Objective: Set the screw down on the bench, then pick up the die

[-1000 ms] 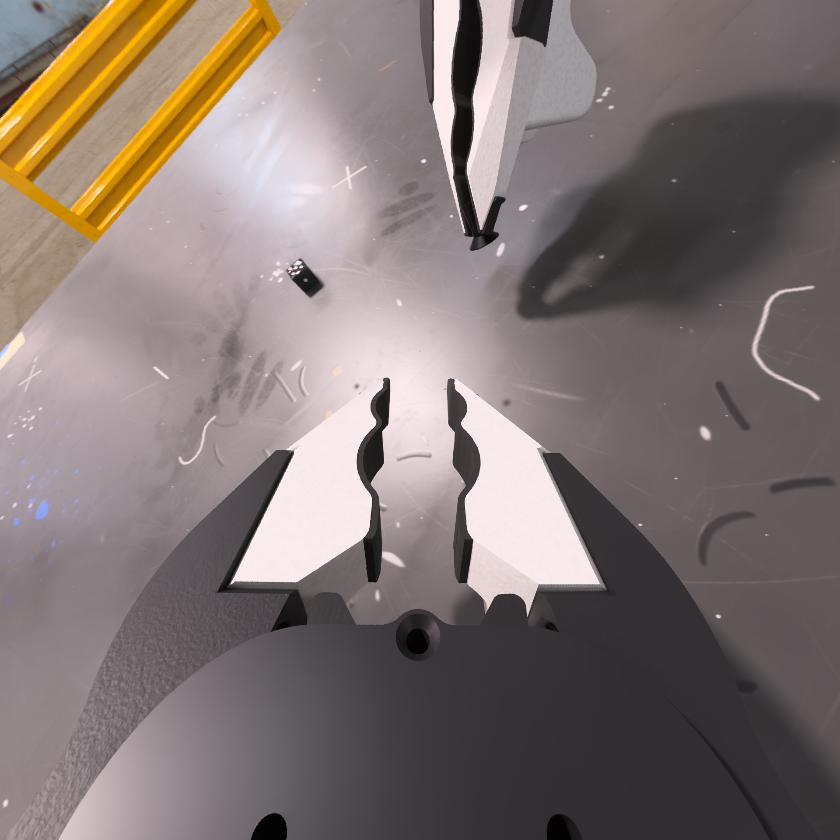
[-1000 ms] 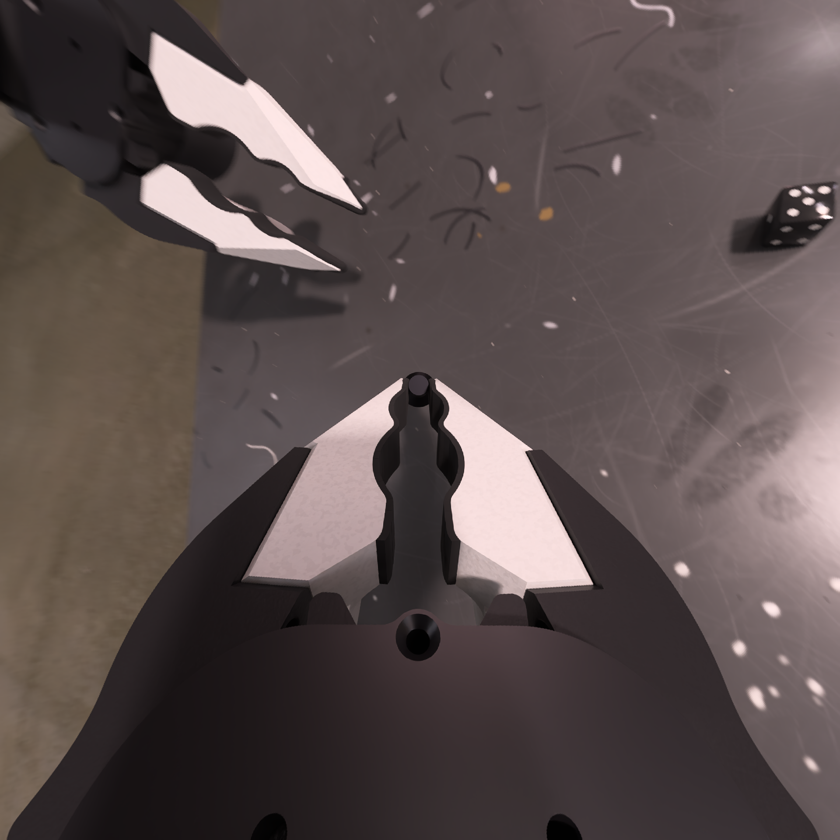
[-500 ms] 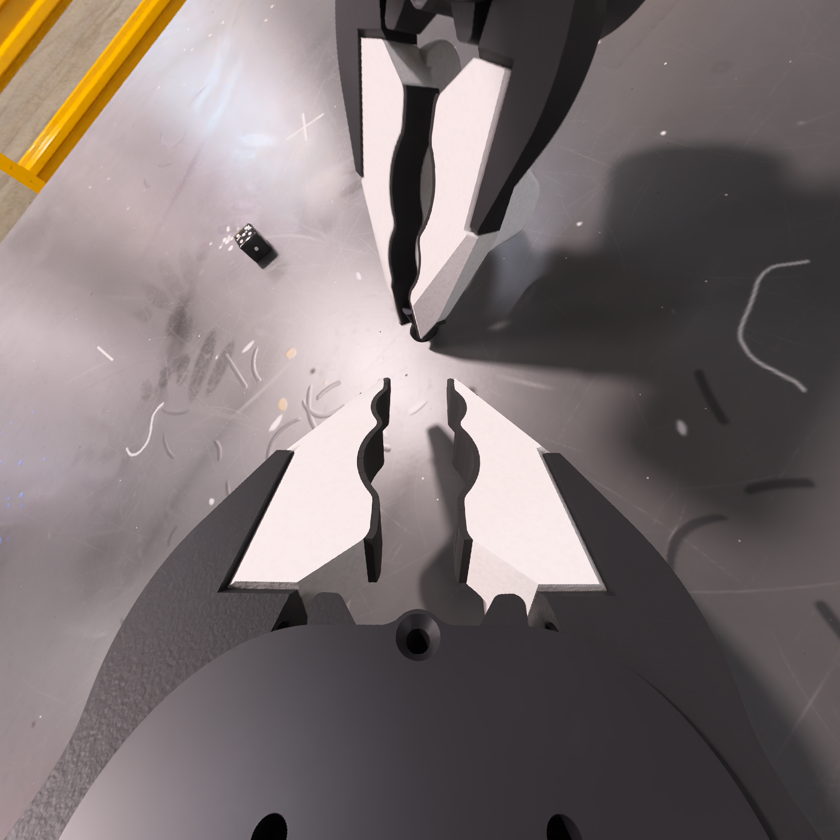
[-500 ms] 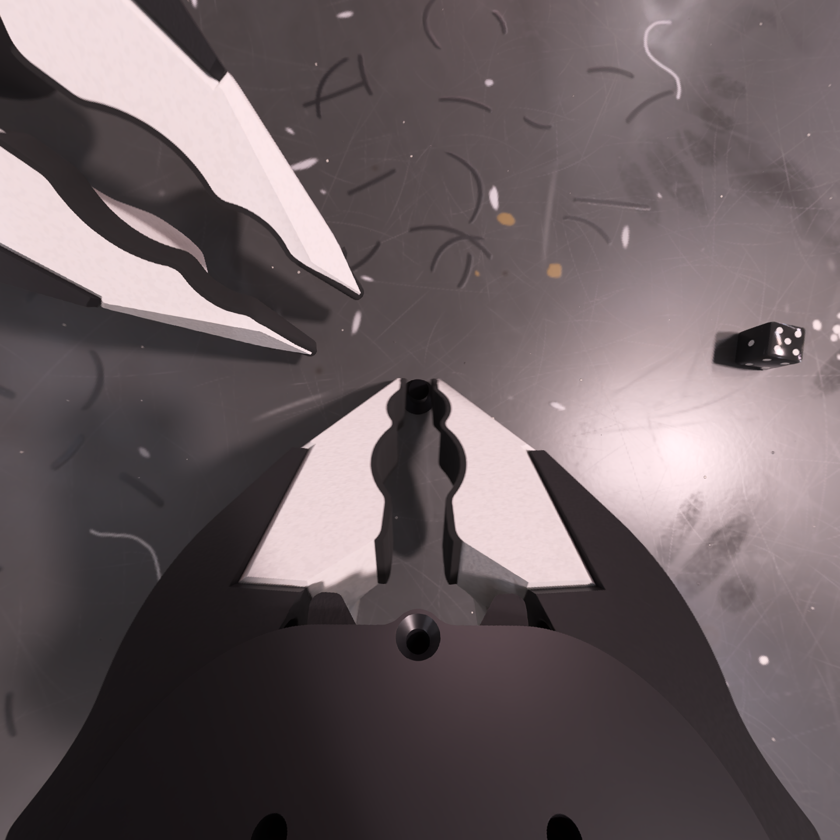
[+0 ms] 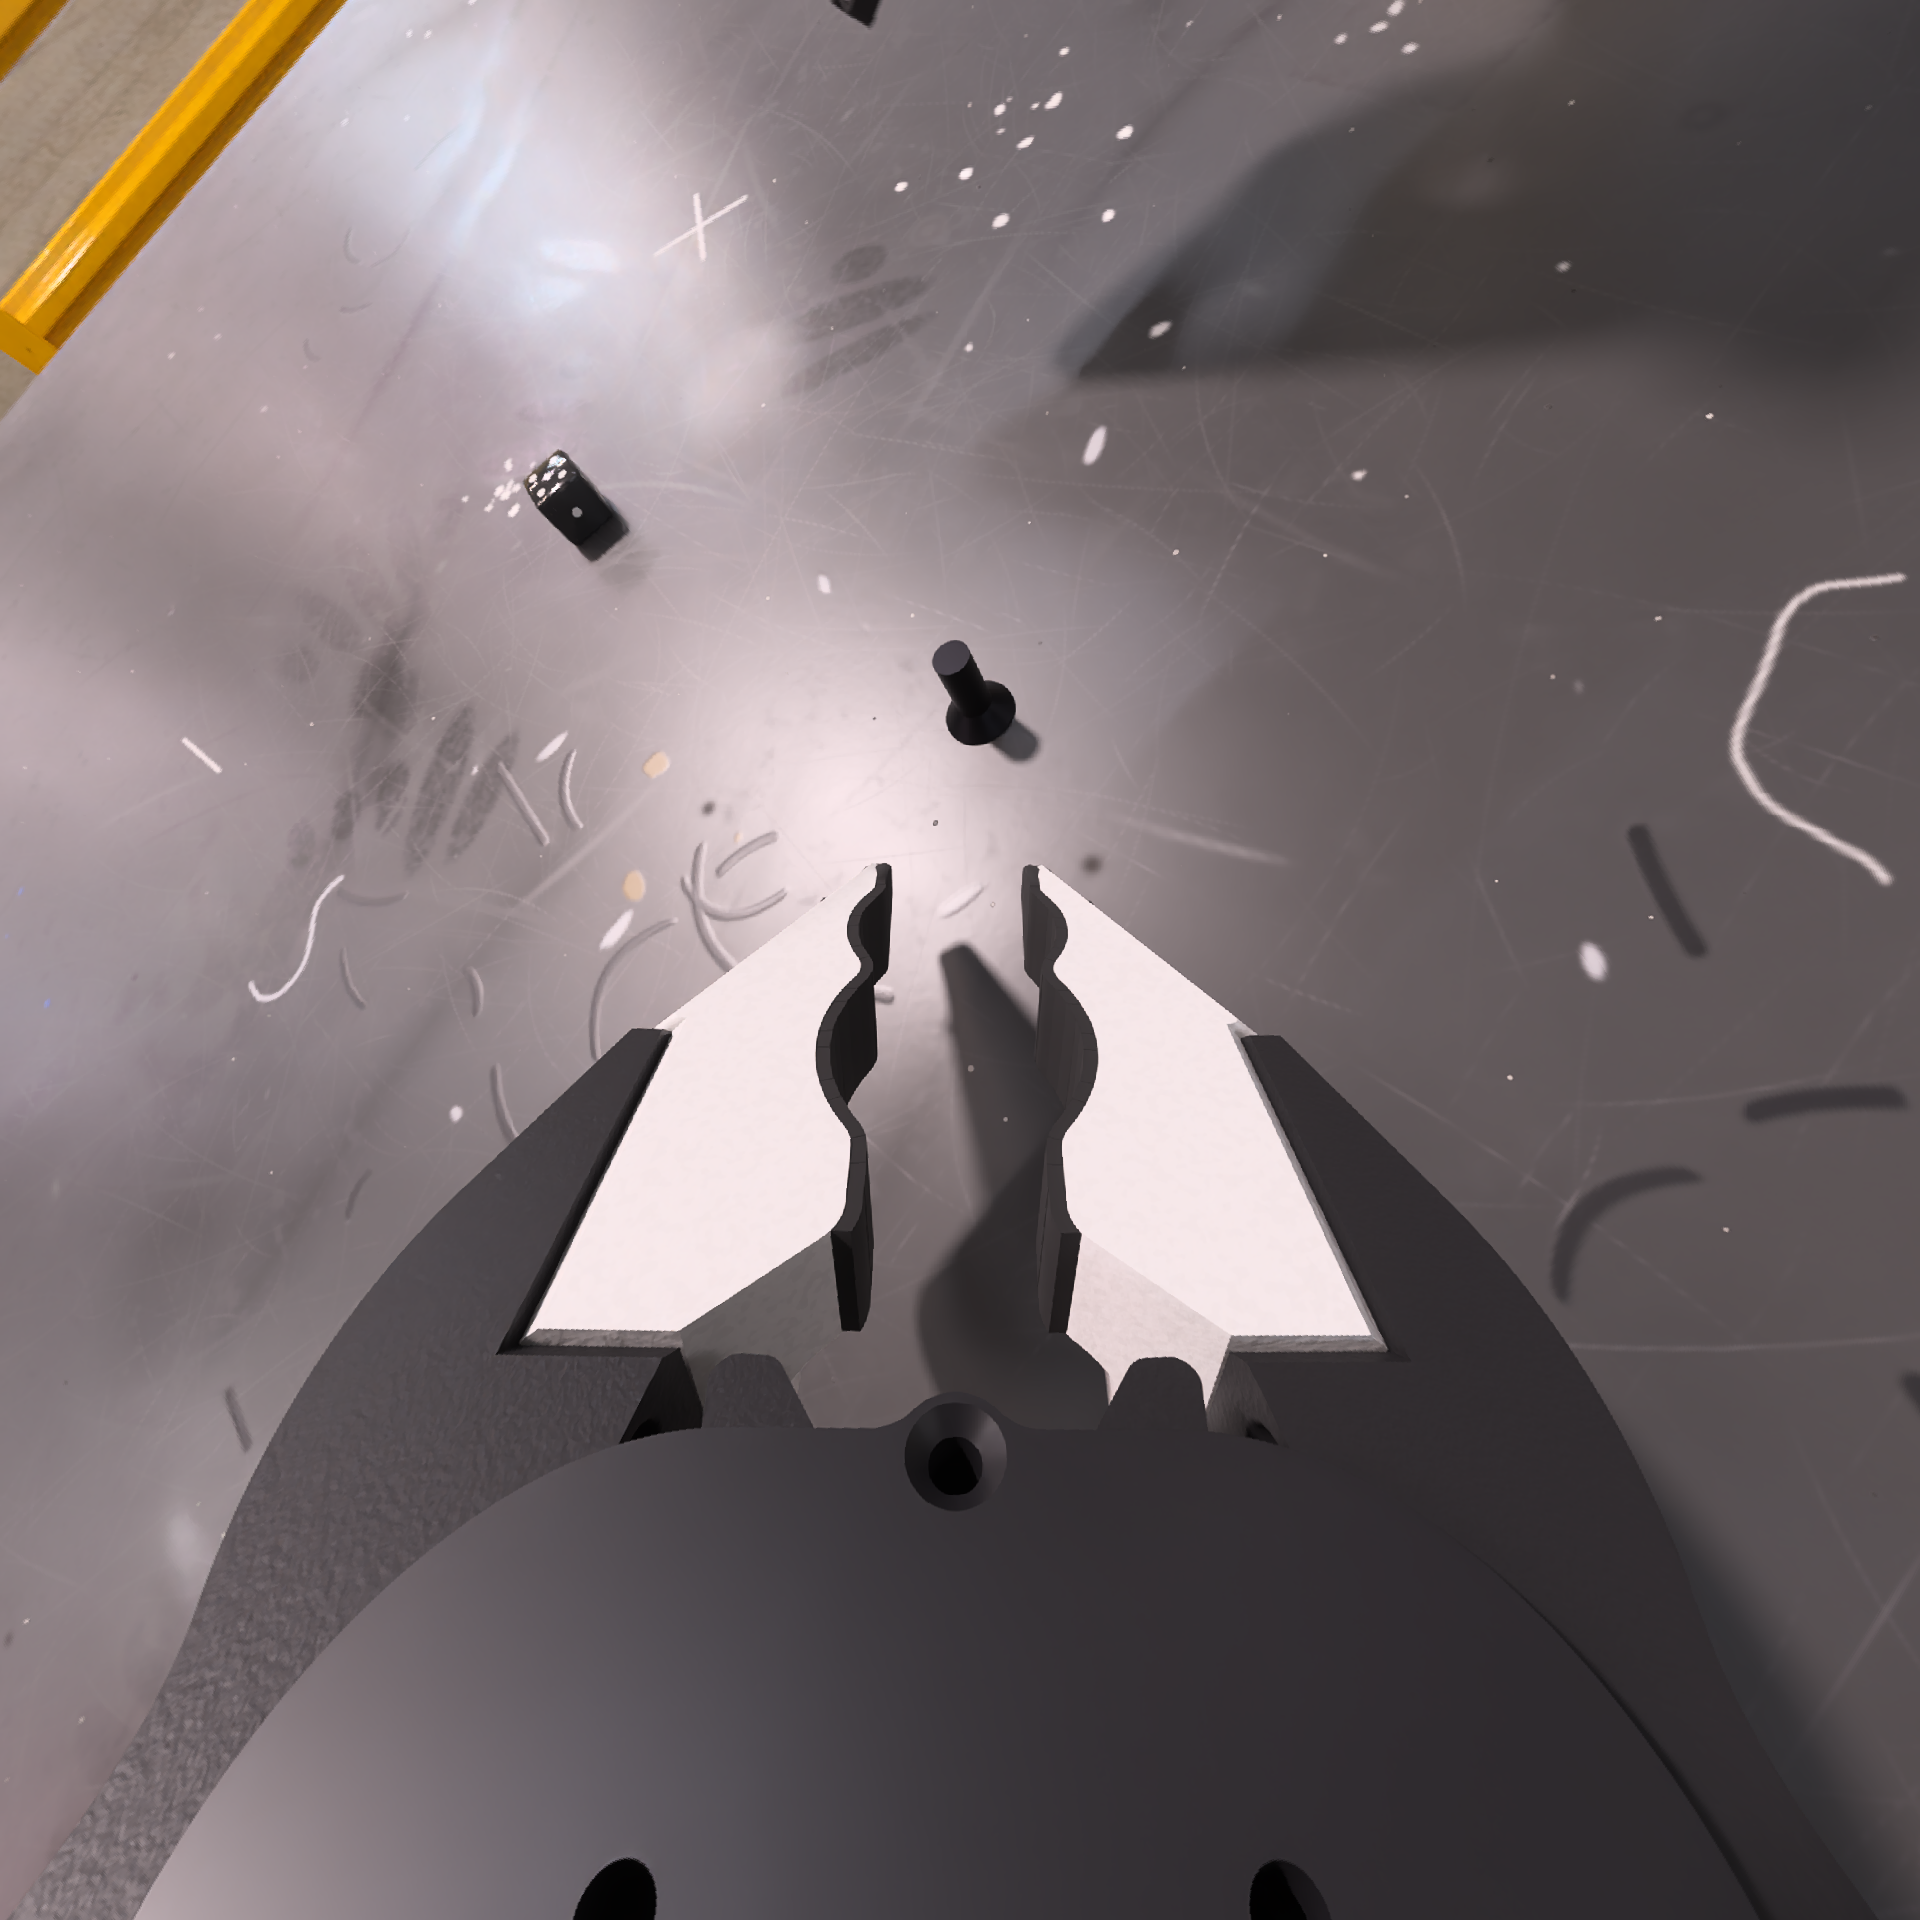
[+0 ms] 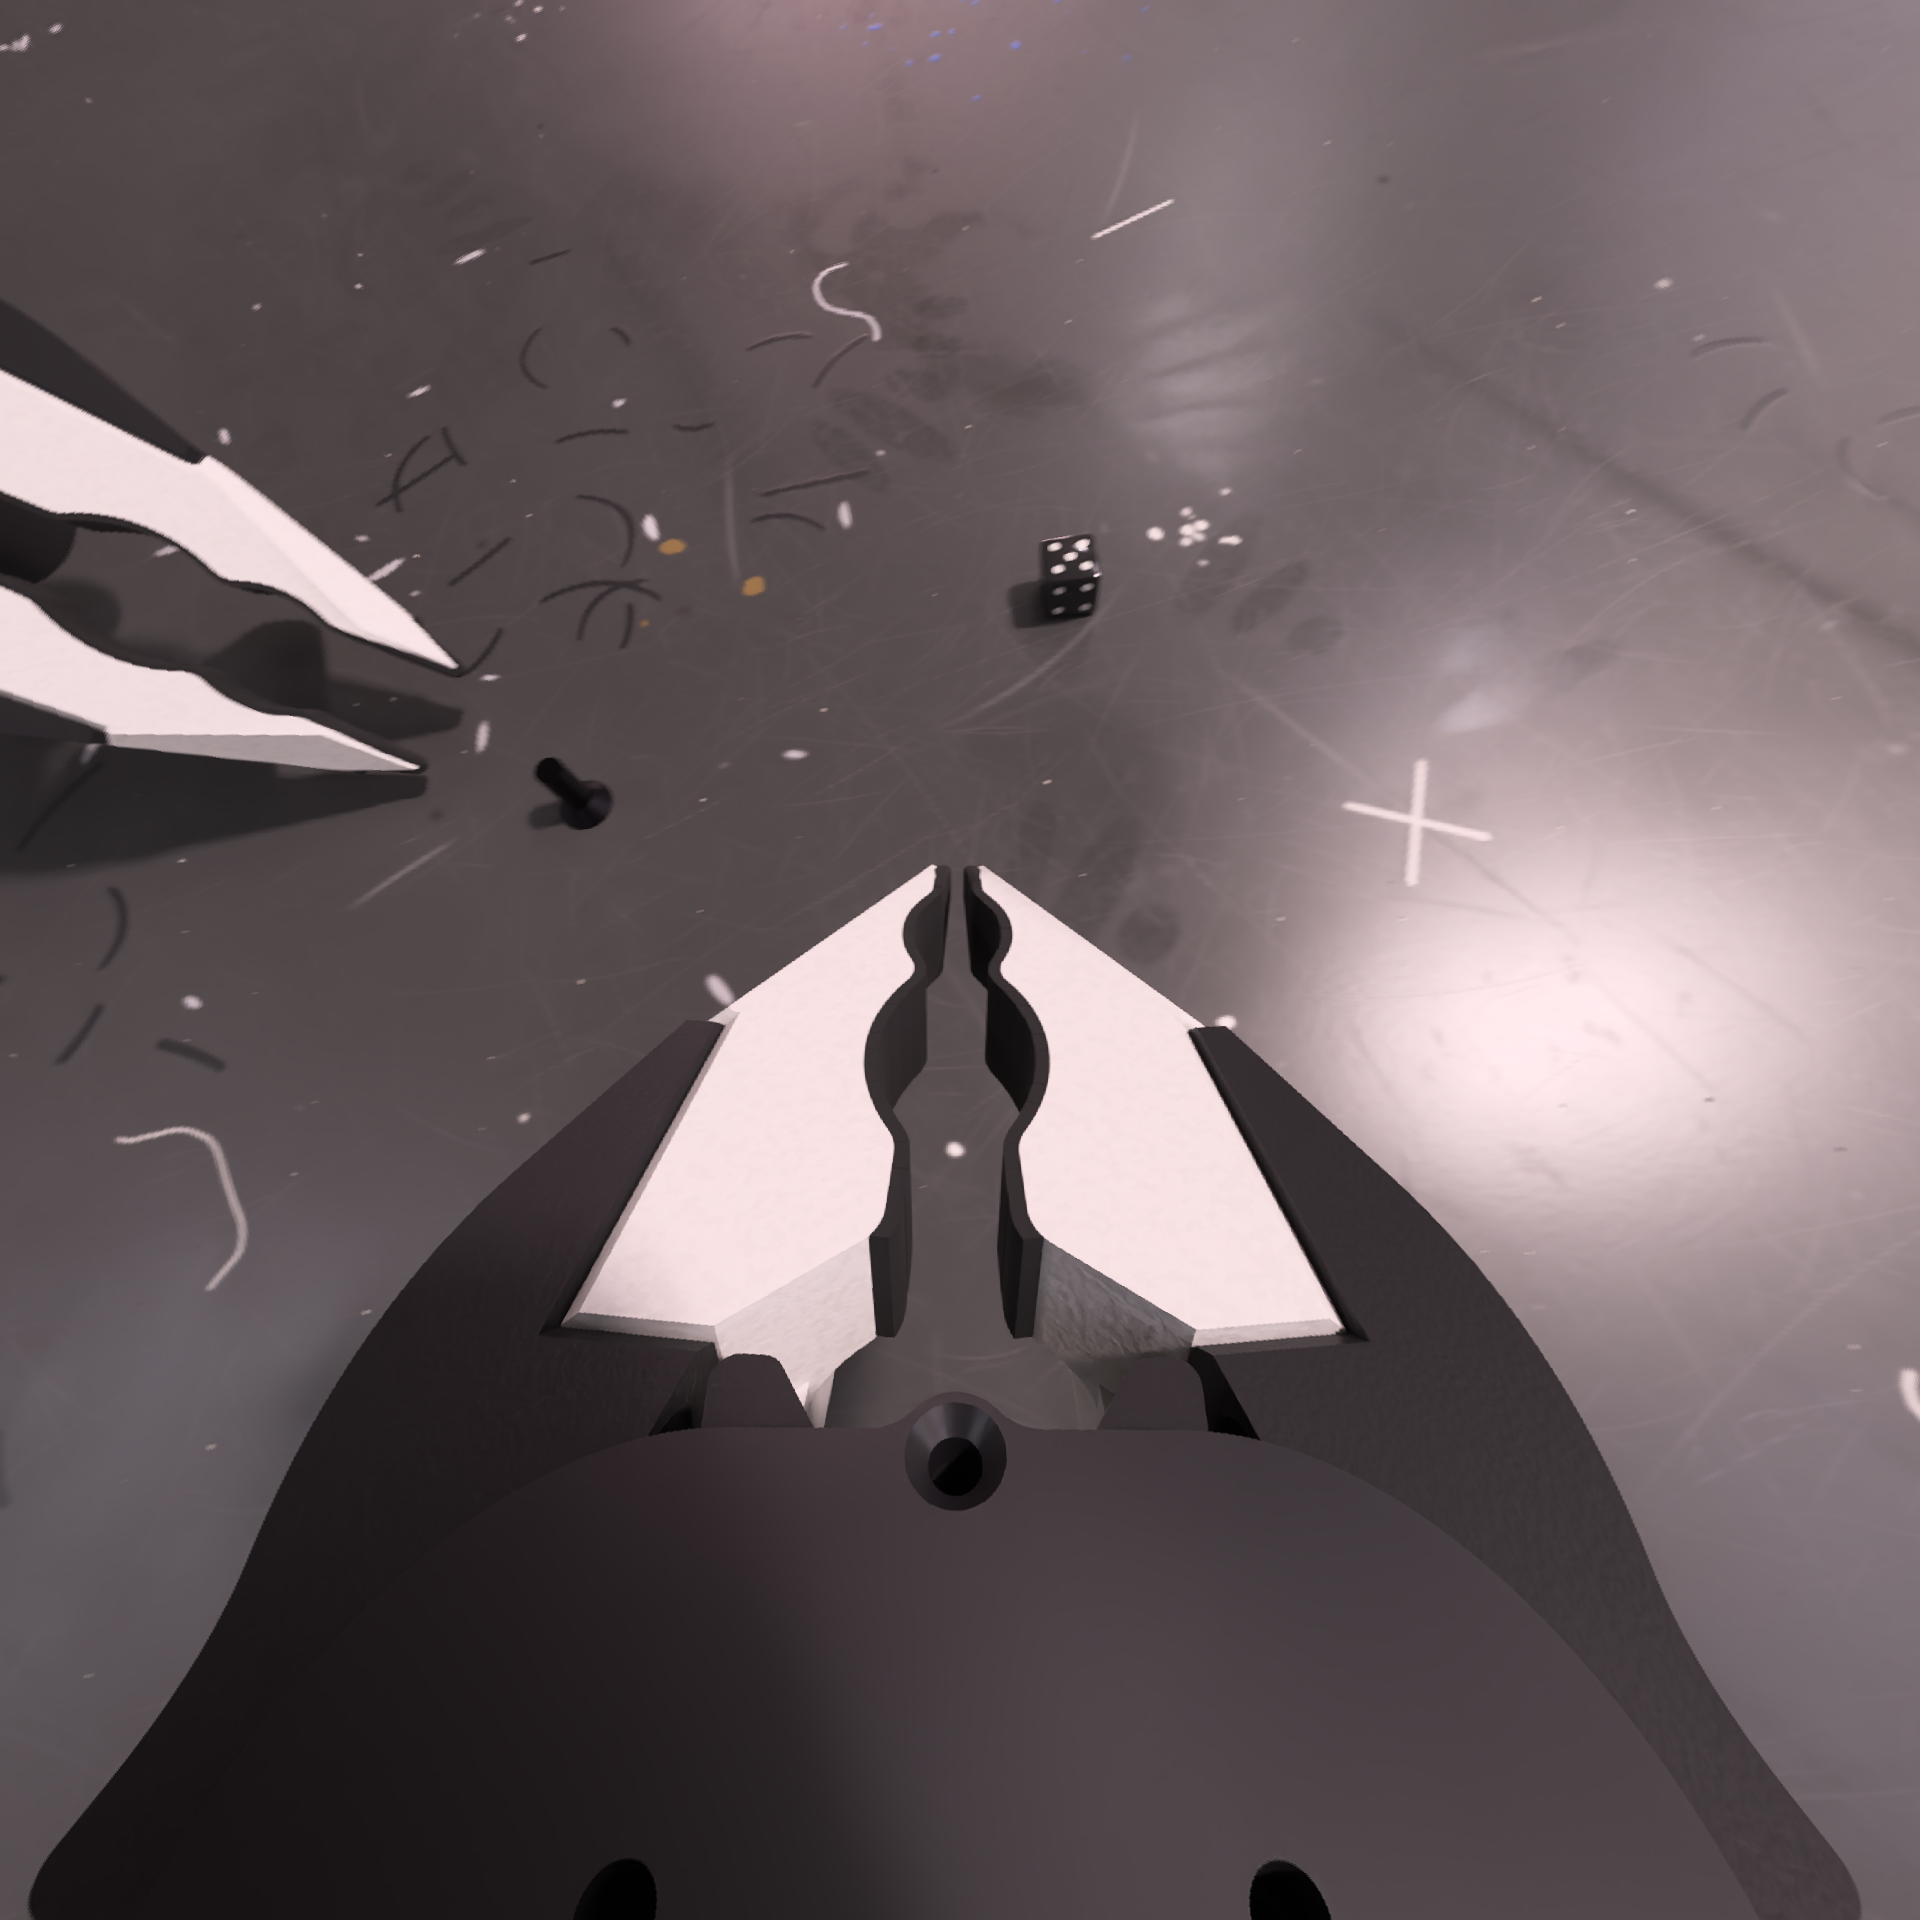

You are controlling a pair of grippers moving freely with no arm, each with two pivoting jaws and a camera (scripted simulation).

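A small black screw [image 5: 971,701] rests on the grey metal bench [image 5: 1403,644], head down and shank up, just beyond my left gripper [image 5: 956,883], which is open and empty. The black die with white pips [image 5: 569,504] sits farther off to the left. In the right wrist view the screw [image 6: 574,795] lies left of my right gripper [image 6: 956,878], whose jaws are closed to a thin slit and hold nothing. The die [image 6: 1070,577] is ahead and slightly right of it. The left gripper [image 6: 434,717] shows open at the left, next to the screw.
A yellow rail [image 5: 156,177] runs beyond the bench's far left edge. The bench is scratched and marked with chalk, including a white cross [image 6: 1418,821]. A dark tip of the right gripper [image 5: 857,8] shows at the top edge of the left wrist view.
The right gripper has let go of the screw, which now sits on the bench. It has drawn back, almost out of the left wrist view, with its jaws closed together. The left gripper stayed open.
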